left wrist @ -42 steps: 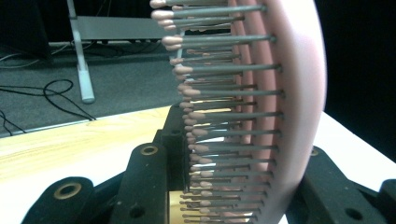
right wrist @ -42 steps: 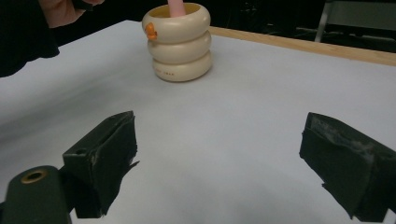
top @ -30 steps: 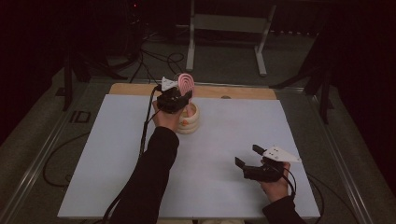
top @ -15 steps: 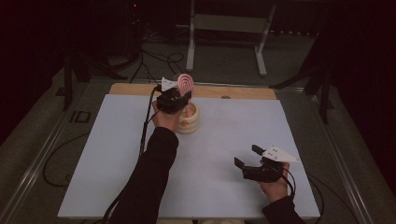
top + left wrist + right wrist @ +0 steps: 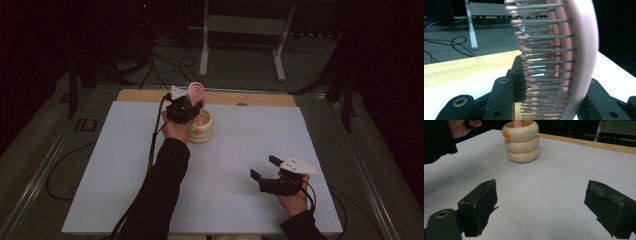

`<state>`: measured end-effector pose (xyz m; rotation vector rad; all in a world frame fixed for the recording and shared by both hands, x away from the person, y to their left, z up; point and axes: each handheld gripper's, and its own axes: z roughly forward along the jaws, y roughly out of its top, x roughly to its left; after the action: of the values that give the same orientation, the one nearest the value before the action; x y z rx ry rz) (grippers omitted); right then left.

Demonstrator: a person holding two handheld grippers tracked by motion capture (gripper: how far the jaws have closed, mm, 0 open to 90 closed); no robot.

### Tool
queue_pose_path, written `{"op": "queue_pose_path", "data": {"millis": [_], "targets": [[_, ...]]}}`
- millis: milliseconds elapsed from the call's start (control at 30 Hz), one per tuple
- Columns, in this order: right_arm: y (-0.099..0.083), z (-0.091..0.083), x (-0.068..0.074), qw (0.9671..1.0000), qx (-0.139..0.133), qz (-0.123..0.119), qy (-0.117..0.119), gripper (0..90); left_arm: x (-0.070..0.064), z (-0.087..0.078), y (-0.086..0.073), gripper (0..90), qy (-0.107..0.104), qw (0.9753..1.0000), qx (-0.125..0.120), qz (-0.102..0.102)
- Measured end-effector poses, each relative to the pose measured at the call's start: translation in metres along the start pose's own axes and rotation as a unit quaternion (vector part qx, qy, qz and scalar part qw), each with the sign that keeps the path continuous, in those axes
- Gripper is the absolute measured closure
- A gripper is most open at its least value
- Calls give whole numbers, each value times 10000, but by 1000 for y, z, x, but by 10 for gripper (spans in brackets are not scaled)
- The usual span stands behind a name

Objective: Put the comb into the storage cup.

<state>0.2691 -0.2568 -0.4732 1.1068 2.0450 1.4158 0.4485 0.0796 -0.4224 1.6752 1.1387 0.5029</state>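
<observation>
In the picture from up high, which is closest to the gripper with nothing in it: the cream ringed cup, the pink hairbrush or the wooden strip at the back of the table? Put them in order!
From the right gripper:
1. Cream ringed cup, up and to its left.
2. Pink hairbrush, held above the cup by the left gripper.
3. Wooden strip, along the far edge.

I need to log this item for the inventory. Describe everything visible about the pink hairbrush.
The pink hairbrush has a pale pink, plastic-looking oval head with rows of thin grey bristles tipped in pink balls. It stands upright, head upward, bristles edge-on in the left gripper view. The left tool is shut on it, one jaw on each side. Its handle goes down into the cream ringed holder near the table's far edge.
</observation>
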Motion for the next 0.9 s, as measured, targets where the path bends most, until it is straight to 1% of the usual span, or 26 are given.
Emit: {"op": "queue_pose_path", "data": {"millis": [33,67,367,567,733,900], "targets": [[0,0,0,10000,3,-2,1,107,0,0,0,648,0,10000,0,0],[0,0,0,10000,3,-2,1,107,2,-1,-2,648,-16,10000,-14,-66],[0,1,0,10000,21,-19,5,107,2,2,-6,648,-30,9999,9,-116],[0,1,0,10000,26,-12,10,108,0,5,-10,647,-63,9999,60,-112],[0,1,0,10000,25,-10,10,108,-2,6,-10,647,-51,9999,50,-91],[0,1,0,10000,24,-24,6,108,-2,5,-11,647,-49,9999,35,-126]]}}
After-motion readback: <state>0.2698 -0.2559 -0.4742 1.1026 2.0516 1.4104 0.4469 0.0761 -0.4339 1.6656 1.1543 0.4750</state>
